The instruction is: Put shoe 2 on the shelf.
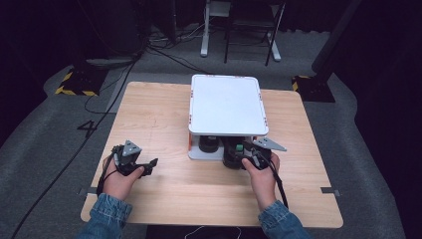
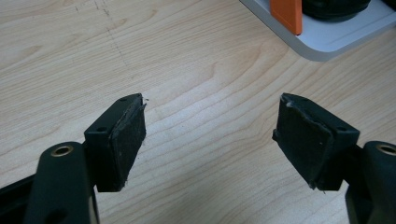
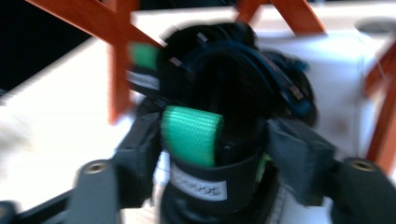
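Observation:
A white two-tier rack (image 1: 226, 104) with orange posts (image 3: 119, 70) stands at the middle of the wooden table (image 1: 164, 114). Black strap rolls lie on its lower shelf. In the blurred right gripper view, my right gripper (image 3: 215, 154) is at the rack's front, jaws standing on either side of a black roll (image 3: 210, 186) with a green tab (image 3: 191, 133), and I see no firm squeeze on it. Behind it lies a larger black roll (image 3: 233, 74). My left gripper (image 2: 210, 135) hovers open over bare wood, left of the rack, with nothing between its pads.
The rack's base corner (image 2: 327, 39) and one orange post (image 2: 287, 14) lie ahead and to the right of the left gripper. Another black roll (image 1: 209, 144) sits under the top shelf. Beyond the table are a cable, chair legs and dark floor.

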A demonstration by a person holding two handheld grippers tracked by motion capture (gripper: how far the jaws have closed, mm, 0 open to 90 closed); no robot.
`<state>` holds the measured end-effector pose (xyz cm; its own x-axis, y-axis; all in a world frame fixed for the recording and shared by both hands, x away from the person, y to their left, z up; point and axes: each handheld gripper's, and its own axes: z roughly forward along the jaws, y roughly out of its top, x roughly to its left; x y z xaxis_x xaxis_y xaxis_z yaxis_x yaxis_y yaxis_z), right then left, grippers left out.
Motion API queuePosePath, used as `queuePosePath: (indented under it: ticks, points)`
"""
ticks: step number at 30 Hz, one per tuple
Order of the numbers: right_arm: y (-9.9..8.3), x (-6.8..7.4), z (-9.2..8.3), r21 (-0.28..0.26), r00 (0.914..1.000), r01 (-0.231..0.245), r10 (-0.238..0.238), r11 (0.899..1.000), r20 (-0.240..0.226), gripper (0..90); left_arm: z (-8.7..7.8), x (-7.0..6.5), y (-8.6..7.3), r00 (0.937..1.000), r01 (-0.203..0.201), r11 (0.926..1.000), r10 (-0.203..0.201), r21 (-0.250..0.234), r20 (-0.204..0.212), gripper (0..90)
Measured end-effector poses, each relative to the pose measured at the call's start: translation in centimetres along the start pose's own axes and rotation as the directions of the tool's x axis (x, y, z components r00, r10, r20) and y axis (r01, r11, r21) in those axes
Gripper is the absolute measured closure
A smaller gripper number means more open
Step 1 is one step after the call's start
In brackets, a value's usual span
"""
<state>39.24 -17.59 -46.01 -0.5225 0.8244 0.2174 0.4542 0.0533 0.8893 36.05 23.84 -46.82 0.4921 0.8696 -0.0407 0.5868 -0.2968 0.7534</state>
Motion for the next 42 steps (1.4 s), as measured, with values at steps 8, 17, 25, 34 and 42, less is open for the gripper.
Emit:
queuePosePath:
  ticks: [8, 17, 25, 34, 42]
  points:
    - [-1.3, 0.4, -4.8, 0.088, 0.9645, 0.262, -0.257, 0.961, -0.059, 69.5, 0.0, -0.2, 0.0, 1.0000, -0.004, 1.0000, 0.004, 0.006, 0.004, 25.0]
    - [-4.0, 1.2, -3.8, 0.207, 0.9505, 0.311, -0.303, 0.928, -0.069, 81.3, -0.2, -0.1, -0.2, 0.9999, -0.010, 0.9999, 0.010, 0.010, 0.003, 25.0]
    - [-4.2, 1.4, -1.2, 0.201, 0.9350, 0.354, -0.341, 0.913, -0.098, 90.0, -0.4, 0.0, -0.8, 1.0000, -0.006, 0.9998, 0.006, 0.021, 0.002, 25.0]
    - [-3.5, 0.7, 0.6, 0.202, 0.9333, 0.359, -0.351, 0.911, -0.073, 88.7, -1.7, 0.4, -2.0, 0.9993, 0.022, 0.9995, -0.021, 0.022, -0.030, 25.0]
    - [-2.5, -0.3, 2.2, 0.195, 0.9383, 0.346, -0.336, 0.918, -0.083, 86.8, -2.7, 0.8, -3.2, 0.9974, 0.044, 0.9986, -0.043, 0.029, -0.059, 25.0]
